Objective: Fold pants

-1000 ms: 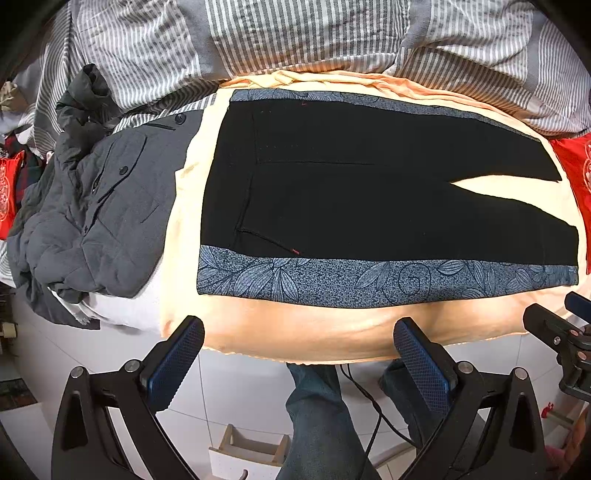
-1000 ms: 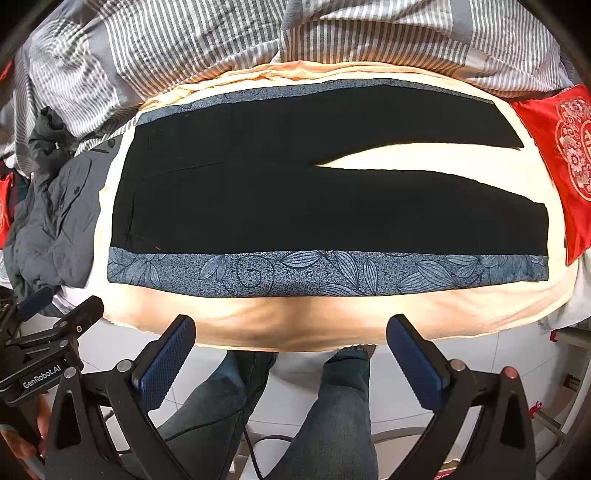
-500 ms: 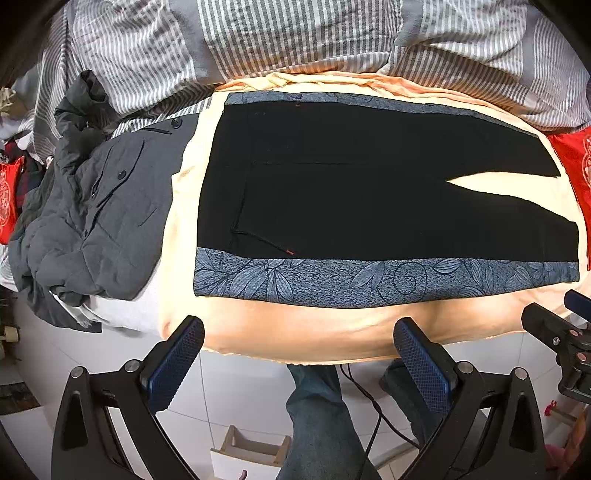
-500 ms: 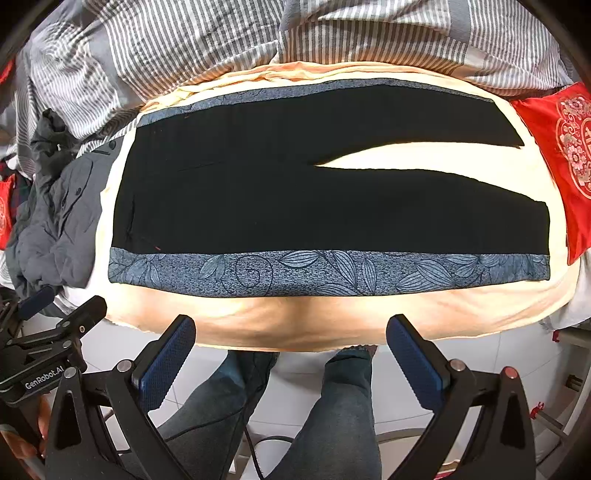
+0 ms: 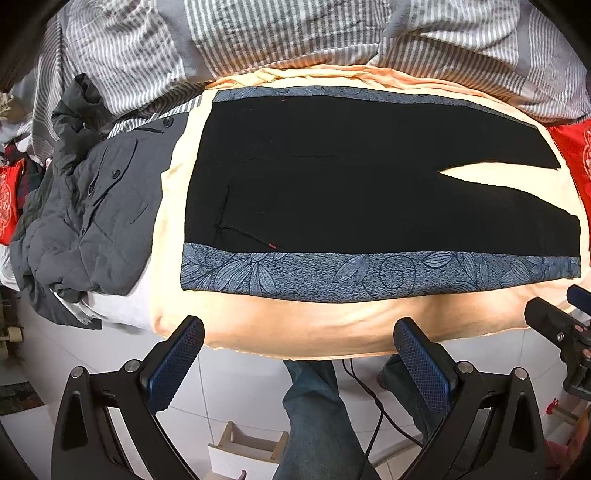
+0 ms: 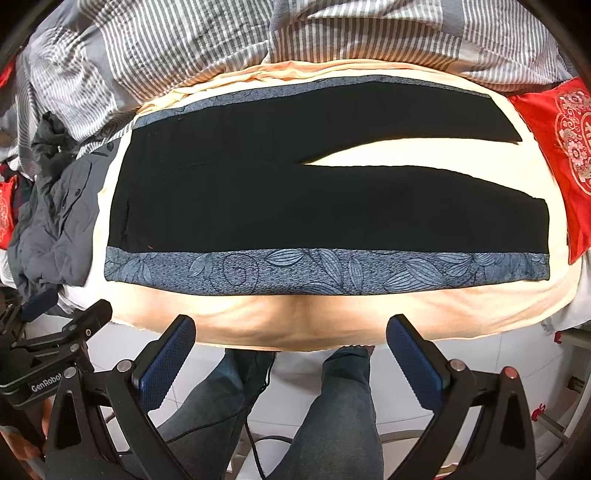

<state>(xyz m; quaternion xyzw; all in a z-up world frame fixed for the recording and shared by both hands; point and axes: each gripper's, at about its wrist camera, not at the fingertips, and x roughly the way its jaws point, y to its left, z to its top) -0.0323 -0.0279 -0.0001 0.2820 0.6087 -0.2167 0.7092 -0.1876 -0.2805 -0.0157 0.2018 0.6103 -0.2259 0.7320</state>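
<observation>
Left wrist view: my left gripper [image 5: 298, 354] hangs off the near edge of the bed, fingers spread wide, nothing between them.
Right wrist view: my right gripper [image 6: 291, 350] sits the same way — spread, empty, short of the peach sheet [image 6: 332, 317].
Pants: the black pants [image 6: 258, 192] lie flat across the sheet, waist to the left, both legs running right with a narrow gap between them; a blue leaf-print band [image 6: 325, 269] runs along the near side.
Surroundings: grey jacket [image 5: 85, 206] heaped just left of the waist, striped duvet [image 5: 295, 33] at the far side, red cushion [image 6: 561, 147] to the right.
Step in hand: I judge this as the approach before the first fold, with no fabric lifted yet.
How to do it well: I would take the near edge at two well-separated places, waist side and hem side, pinch only the pants and not the sheet below, then carry both across evenly so the legs stack.
Change from earlier frame: the pants fill slightly more of both views — I have eased closer; the cloth itself has not shifted.
</observation>
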